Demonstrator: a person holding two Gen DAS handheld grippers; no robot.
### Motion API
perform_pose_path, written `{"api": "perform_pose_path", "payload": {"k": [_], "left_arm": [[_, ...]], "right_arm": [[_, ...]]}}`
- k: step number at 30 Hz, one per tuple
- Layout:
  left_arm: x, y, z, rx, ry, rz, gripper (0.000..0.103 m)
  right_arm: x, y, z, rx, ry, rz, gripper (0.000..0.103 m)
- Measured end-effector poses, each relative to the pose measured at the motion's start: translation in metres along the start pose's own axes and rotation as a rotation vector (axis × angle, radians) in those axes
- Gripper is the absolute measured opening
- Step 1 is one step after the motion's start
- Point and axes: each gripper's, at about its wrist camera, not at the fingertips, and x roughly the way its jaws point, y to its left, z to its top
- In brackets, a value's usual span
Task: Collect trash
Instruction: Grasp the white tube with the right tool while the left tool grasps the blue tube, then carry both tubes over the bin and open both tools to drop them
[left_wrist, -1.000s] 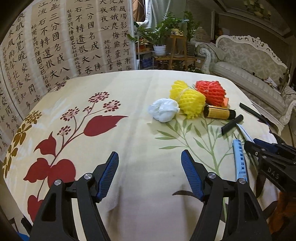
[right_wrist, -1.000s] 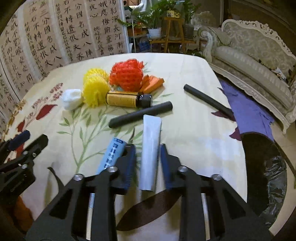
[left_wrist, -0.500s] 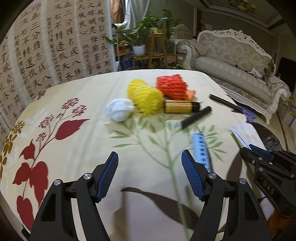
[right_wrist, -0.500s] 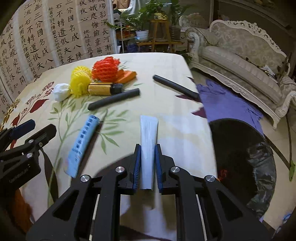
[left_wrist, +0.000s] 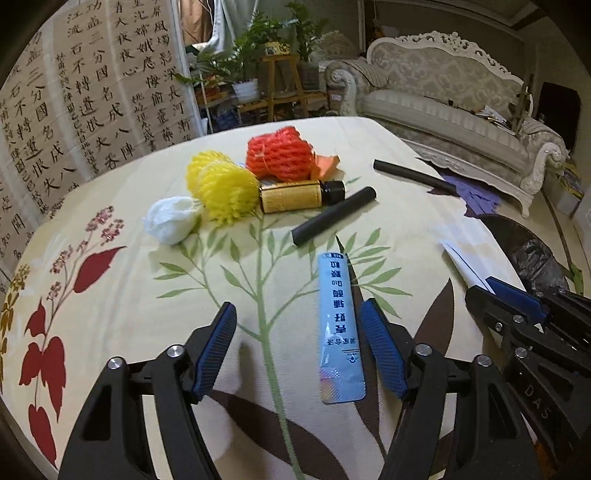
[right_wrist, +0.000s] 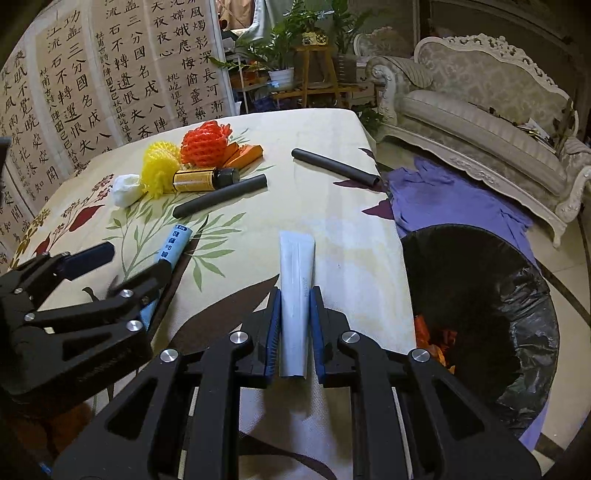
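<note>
A blue tube (left_wrist: 340, 325) lies on the flowered tablecloth (left_wrist: 147, 302) between the fingers of my left gripper (left_wrist: 299, 306), close to the right finger. Those jaws are closing, and the pads are still apart from the tube. My right gripper (right_wrist: 295, 291) is shut on a pale grey tube (right_wrist: 297, 266), holding it near the table's right edge beside a black-lined trash bin (right_wrist: 480, 229). In the right wrist view the blue tube (right_wrist: 175, 243) and left gripper (right_wrist: 136, 262) show at the left. The right gripper (left_wrist: 491, 291) appears at the left wrist view's right side.
Farther back on the table lie a white wad (left_wrist: 170, 221), yellow foam net (left_wrist: 221, 188), red foam net (left_wrist: 280, 155), brown bottle (left_wrist: 295, 195), orange scrap (right_wrist: 247, 153) and two black tubes (left_wrist: 332, 218) (right_wrist: 336, 168). A purple cloth (right_wrist: 443, 195) and a sofa (right_wrist: 480, 122) lie right.
My left gripper has travelled right across the table until the blue tube lies between its fingers. My right gripper closed on the grey tube and carried it toward the bin side.
</note>
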Motion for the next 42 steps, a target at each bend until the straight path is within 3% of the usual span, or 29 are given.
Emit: {"api": "perform_pose_path", "payload": {"k": [5,7,9,28,42], "left_arm": [[0.003,-0.001,-0.002,0.000,0.020,-0.028,0.043],[0.002,-0.002,-0.003,0.010,0.014,-0.030,0.029],[0.000,-0.004,-0.005,0.025,0.005,-0.024,0.022],[-0.022,0.010,-0.001,-0.036,-0.091,-0.067,0.017],[-0.034,-0.036,0.011,0.033,-0.143,-0.143,0.017]], "right_arm": [[-0.001,0.000,-0.001,0.001,-0.001,0.001,0.016],[-0.001,-0.001,-0.001,0.000,0.000,-0.001,0.016],[-0.001,-0.001,-0.001,-0.002,0.000,-0.004,0.016],[-0.020,-0.003,0.003,0.013,-0.050,-0.057,0.016],[-0.054,-0.064,-0.002,0.107,-0.107,-0.199,0.015]]}}
